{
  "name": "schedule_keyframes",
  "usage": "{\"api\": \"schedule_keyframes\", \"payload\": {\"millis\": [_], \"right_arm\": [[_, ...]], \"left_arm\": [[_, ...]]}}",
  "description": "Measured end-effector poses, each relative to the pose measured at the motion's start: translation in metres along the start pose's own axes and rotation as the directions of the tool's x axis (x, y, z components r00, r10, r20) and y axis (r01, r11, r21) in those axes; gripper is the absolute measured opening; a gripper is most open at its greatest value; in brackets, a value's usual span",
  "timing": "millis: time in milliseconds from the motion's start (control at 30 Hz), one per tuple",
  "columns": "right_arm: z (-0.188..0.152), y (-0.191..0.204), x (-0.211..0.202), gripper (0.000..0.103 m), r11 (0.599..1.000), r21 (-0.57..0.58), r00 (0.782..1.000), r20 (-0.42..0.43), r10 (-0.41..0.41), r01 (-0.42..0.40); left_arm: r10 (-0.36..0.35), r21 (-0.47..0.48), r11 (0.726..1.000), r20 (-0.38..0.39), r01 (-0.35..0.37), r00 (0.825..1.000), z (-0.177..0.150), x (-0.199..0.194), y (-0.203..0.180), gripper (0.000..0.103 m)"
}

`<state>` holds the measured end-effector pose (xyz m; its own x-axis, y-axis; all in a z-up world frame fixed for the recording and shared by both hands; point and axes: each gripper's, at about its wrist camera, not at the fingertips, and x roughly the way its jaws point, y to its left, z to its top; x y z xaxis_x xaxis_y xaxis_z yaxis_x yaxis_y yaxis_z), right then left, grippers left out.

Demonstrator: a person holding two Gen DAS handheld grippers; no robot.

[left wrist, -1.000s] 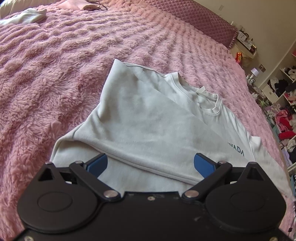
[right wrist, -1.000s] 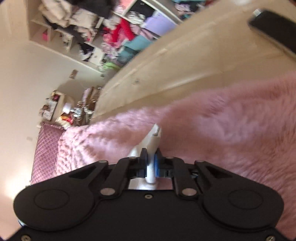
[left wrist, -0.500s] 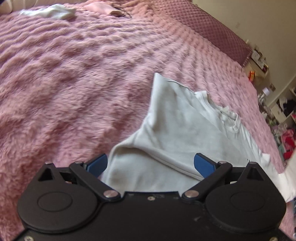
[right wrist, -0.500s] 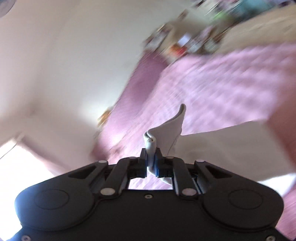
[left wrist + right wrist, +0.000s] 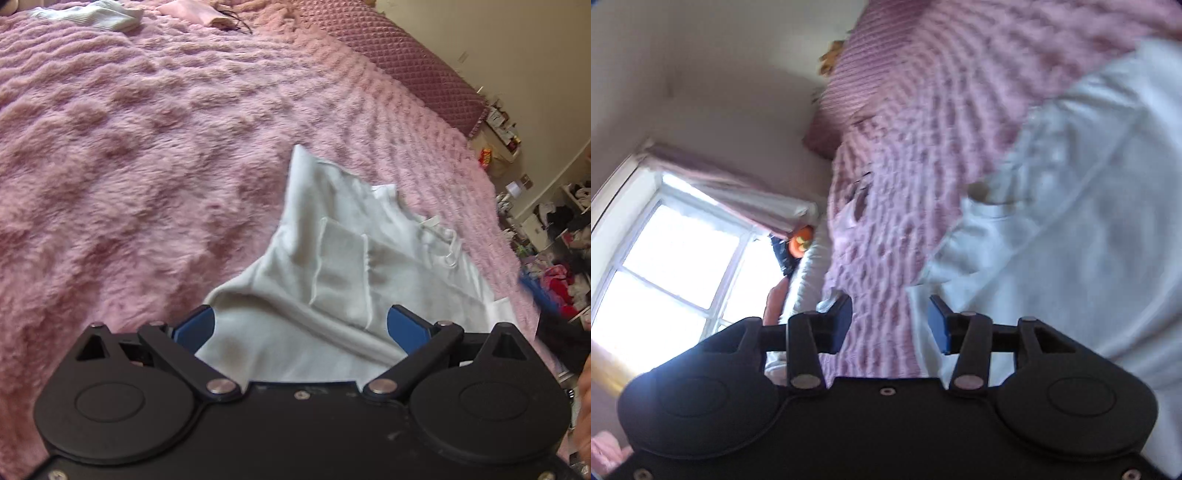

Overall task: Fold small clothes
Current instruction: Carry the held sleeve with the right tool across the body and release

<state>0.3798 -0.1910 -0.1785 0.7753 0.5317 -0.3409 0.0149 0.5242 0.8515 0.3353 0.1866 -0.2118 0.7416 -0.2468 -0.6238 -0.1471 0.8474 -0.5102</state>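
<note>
Blue pads frame the left tool (image 5: 301,328), its jaws spread wide with nothing pressed between them, as it hangs just over the near edge of a pale grey-white sweatshirt (image 5: 354,273). The garment lies partly folded on the bed, one flap laid across its body, the ribbed collar (image 5: 448,243) and a small white neck label (image 5: 430,222) showing toward the right. Around it spreads a shaggy pink bedspread (image 5: 147,155) that covers the whole bed.

At the right edge of the left wrist view, a blurred dark shape with a streak of blue is likely the right tool (image 5: 890,325), too smeared there to read. Its own tilted, motion-blurred view shows its jaws opening, the blue pads apart over bare pink pile, with the sweatshirt's edge just beside the right-hand pad and no cloth gripped between them.

Farther off, a white ribbed garment (image 5: 99,16) and a folded pink cloth (image 5: 192,13) rest at the far side of the bed. A quilted mauve headboard (image 5: 399,59) runs along the cream wall, and cluttered shelves of clothes (image 5: 565,258) stand beyond the bed. A bright window (image 5: 676,266) with a pink curtain fills the corner of the right wrist view.
</note>
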Motion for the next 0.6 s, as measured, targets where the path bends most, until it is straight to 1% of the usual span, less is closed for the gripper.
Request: {"api": "schedule_keyframes", "payload": {"millis": [67,133,167,233,267,333,433,500,600], "right_arm": [[0.013,-0.015,-0.024,0.047,0.997,-0.03,0.997,0.027,-0.074,0.075],[0.022,-0.037,-0.053,0.047,0.985,-0.078,0.987,0.068,-0.148,0.153],[0.027,-0.046,-0.067,0.048,0.977,-0.095,0.98,0.083,-0.182,0.19],[0.035,-0.068,-0.084,0.048,0.96,-0.094,0.962,0.098,-0.256,0.265],[0.038,-0.079,-0.093,0.048,0.955,-0.079,0.956,0.1,-0.276,0.284],[0.04,-0.097,-0.111,0.048,0.951,-0.043,0.948,0.105,-0.3,0.305],[0.039,-0.114,-0.119,0.048,0.939,-0.017,0.934,0.111,-0.34,0.344],[0.035,-0.119,-0.124,0.048,0.94,0.004,0.934,0.107,-0.34,0.342],[0.03,-0.123,-0.124,0.049,0.942,0.018,0.937,0.101,-0.335,0.335]], "left_arm": [[-0.026,-0.028,0.999,0.025,0.027,0.999,0.005,0.005,-0.005,0.103],[-0.064,-0.039,0.997,0.041,0.065,0.997,0.008,0.01,-0.012,0.103],[-0.069,-0.039,0.997,0.041,0.071,0.997,0.01,0.014,-0.016,0.102],[-0.088,-0.051,0.995,0.027,0.089,0.996,0.012,0.024,-0.022,0.097],[-0.101,-0.061,0.993,0.016,0.102,0.995,0.013,0.029,-0.025,0.095],[-0.112,-0.073,0.991,0.003,0.112,0.994,0.015,0.037,-0.028,0.089],[-0.104,-0.096,0.99,-0.032,0.101,0.994,0.018,0.05,-0.03,0.088],[-0.085,-0.127,0.989,-0.052,0.077,0.995,0.018,0.057,-0.028,0.086],[-0.102,-0.197,0.976,-0.068,0.087,0.992,0.016,0.063,-0.017,0.085]]}}
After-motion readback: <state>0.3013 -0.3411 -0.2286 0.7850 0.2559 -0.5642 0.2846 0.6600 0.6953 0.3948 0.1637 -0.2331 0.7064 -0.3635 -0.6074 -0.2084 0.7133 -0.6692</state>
